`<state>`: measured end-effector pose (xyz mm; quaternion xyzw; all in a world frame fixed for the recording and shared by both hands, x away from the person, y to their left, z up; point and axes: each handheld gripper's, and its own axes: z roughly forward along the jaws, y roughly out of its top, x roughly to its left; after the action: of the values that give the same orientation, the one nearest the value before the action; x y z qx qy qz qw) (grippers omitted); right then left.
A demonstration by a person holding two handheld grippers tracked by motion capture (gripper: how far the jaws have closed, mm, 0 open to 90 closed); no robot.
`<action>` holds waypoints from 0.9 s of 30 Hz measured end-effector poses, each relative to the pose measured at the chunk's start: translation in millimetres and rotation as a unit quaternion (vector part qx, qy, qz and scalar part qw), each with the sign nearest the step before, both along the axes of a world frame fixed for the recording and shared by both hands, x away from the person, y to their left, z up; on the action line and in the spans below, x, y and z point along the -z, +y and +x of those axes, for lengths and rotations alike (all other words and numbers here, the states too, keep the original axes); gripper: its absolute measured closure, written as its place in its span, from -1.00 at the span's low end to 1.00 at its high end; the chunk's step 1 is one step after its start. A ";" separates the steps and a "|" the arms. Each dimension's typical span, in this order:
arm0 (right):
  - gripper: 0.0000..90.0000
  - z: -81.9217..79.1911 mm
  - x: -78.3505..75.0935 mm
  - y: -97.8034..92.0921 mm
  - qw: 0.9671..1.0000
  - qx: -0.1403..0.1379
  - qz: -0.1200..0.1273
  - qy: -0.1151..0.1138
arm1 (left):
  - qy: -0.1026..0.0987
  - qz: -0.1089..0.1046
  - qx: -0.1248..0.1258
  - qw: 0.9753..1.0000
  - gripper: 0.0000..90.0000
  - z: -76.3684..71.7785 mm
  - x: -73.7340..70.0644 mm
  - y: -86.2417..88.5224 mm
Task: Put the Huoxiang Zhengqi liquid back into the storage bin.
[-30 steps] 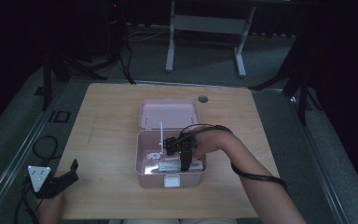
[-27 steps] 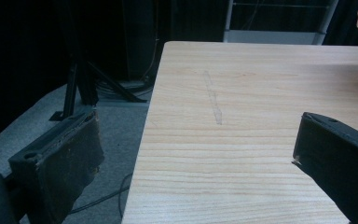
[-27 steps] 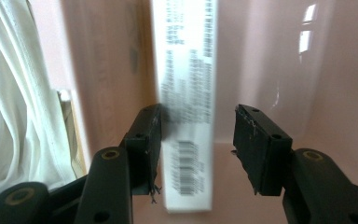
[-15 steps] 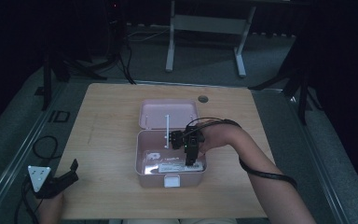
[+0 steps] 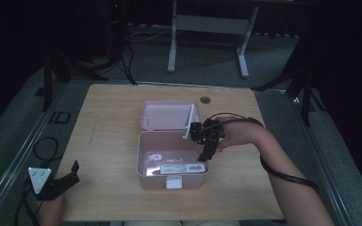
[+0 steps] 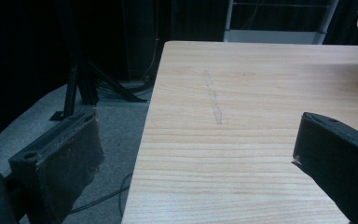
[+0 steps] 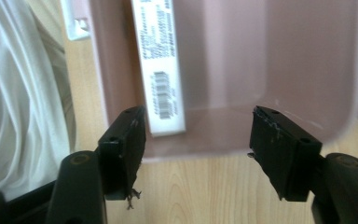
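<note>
Right then, the pink box [image 5: 172, 162] sat mid-table [image 5: 108, 132], lid [image 5: 167, 114] flipped back behind it. A white labelled strip [image 7: 161, 65] lay flat inside along the front wall, w/ a barcode at one end. The right gripper [image 5: 206, 151] hung over the box's right rim, jaws wide apart & holding nothing; in the right gripper view the strip's end was just by one jaw, not touching. The left gripper [image 5: 59, 181] rested near the table's front-left corner, well apart from the box, jaws also spread, empty.
</note>
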<state>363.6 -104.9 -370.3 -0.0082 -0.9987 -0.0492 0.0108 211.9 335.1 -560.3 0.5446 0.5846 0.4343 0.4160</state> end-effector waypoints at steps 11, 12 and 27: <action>-0.32 12.1 0.7 -49.7 0.998 0.047 0.038 -0.004 | 0.001 0.002 0.000 1.000 -0.96 0.2 0.1 -0.2; -0.33 13.3 3.1 -56.1 0.998 0.053 0.042 -0.006 | 0.001 0.002 0.000 1.000 -0.96 0.3 0.1 -0.2; -0.68 24.1 61.3 -118.9 0.986 0.112 0.117 -0.032 | 0.000 -0.002 -0.002 1.000 -0.96 0.0 0.0 0.2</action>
<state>387.7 -223.8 -431.5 -0.1167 -0.9788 -0.1665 -0.0255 211.9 335.3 -560.3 0.5430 0.5862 0.4340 0.4162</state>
